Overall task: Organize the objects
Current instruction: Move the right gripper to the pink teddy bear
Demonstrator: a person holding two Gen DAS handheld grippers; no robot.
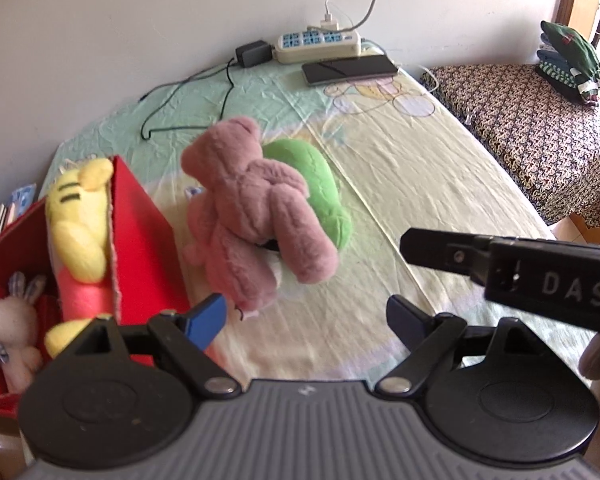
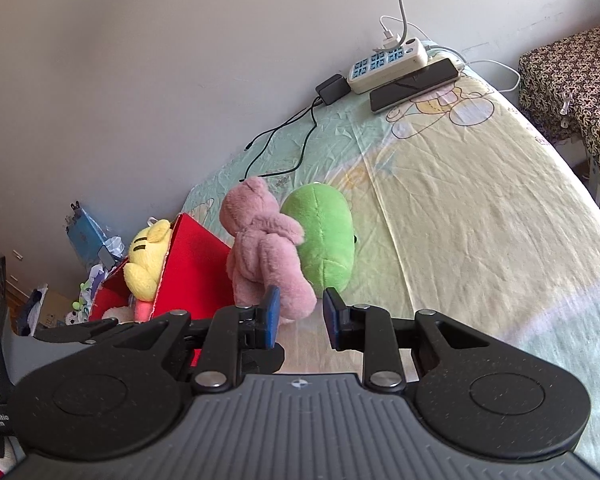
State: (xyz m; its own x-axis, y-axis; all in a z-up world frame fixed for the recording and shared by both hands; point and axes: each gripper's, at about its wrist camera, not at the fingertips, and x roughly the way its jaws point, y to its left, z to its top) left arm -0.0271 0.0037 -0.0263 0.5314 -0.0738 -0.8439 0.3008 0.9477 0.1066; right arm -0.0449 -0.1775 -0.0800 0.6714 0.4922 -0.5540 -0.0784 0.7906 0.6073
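Left hand-held gripper (image 1: 304, 314) released, jaws wide with nothing between them; right hand-held gripper (image 2: 300, 318) with a narrow empty gap between its jaws, grasping nothing. Beyond both lies the bed (image 1: 440, 184) under a pale cartoon-print sheet. Left of the left hand-held gripper stands a red box (image 1: 140, 232) containing a yellow plush toy (image 1: 76, 220) and a small white bunny plush (image 1: 8, 320). Just ahead of both, a pink teddy bear (image 1: 252, 204) lies against a green plush toy (image 1: 320, 184). Far ahead, at the wall: a power strip (image 1: 320, 44) and a smartphone (image 1: 350, 69).
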